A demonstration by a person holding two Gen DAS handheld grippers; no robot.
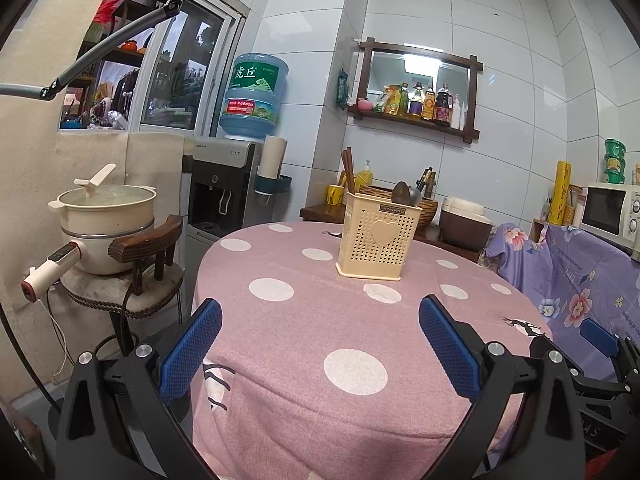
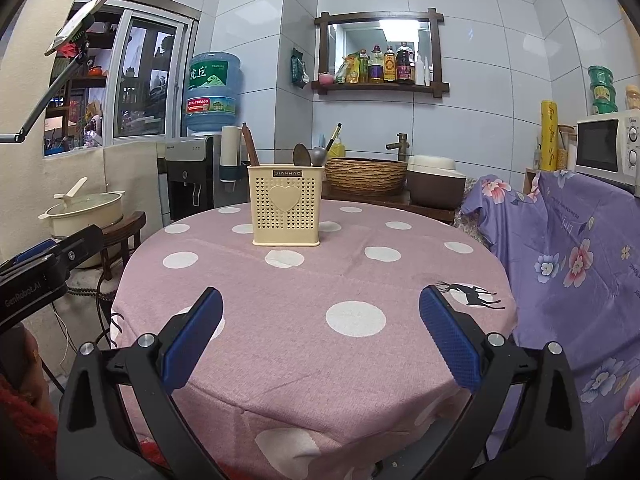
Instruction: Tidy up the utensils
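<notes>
A cream perforated utensil holder (image 1: 378,236) (image 2: 286,210) with a heart on its front stands upright on the far half of a round table with a pink polka-dot cloth (image 1: 320,340) (image 2: 320,280). Brown chopsticks (image 1: 347,170) (image 2: 250,146) stand in its left side and two spoons (image 1: 404,194) (image 2: 308,156) in its right side. My left gripper (image 1: 320,344) is open and empty, low over the table's near edge. My right gripper (image 2: 320,336) is open and empty over the near edge too. Each gripper shows at the edge of the other's view.
A chair with a cream electric pot (image 1: 106,216) (image 2: 86,210) stands left of the table. A water dispenser (image 1: 224,184) is behind it. A woven basin (image 2: 366,174) and a brown cooker (image 2: 434,182) sit behind the table. A purple floral cover (image 2: 568,260) and a microwave (image 2: 608,146) are on the right.
</notes>
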